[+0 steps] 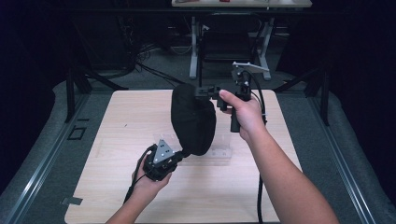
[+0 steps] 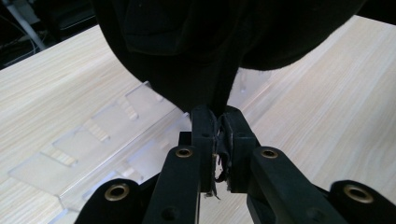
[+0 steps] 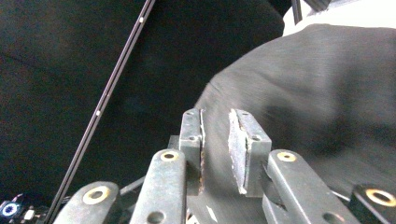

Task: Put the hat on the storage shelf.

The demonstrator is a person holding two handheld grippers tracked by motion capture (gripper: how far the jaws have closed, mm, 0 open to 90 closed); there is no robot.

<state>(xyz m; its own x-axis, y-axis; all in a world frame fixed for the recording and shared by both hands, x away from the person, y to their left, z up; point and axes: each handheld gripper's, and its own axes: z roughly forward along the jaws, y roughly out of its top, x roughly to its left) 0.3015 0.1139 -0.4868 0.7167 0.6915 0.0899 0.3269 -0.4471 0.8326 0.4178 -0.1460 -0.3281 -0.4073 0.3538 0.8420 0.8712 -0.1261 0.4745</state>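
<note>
A black fabric cap [image 1: 193,119] hangs above the middle of the wooden bench [image 1: 116,140], stretched between the two tools. The left hand-held gripper [image 1: 180,155] sits low near the bench's front, its jaws pressed together on the cap's lower edge; in the left gripper view the dark cloth [image 2: 205,60] is pinched tightly between the pads, with a fold of it running down between them. The right hand-held gripper [image 1: 210,92] is raised at the cap's upper edge, pointing left. In the right gripper view its jaws stand slightly apart, the black cloth [image 3: 303,93] lying close behind them, and the pads do not press on it. A clear plastic stand [image 2: 93,149] lies flat on the bench under the cap, just beyond the left gripper.
</note>
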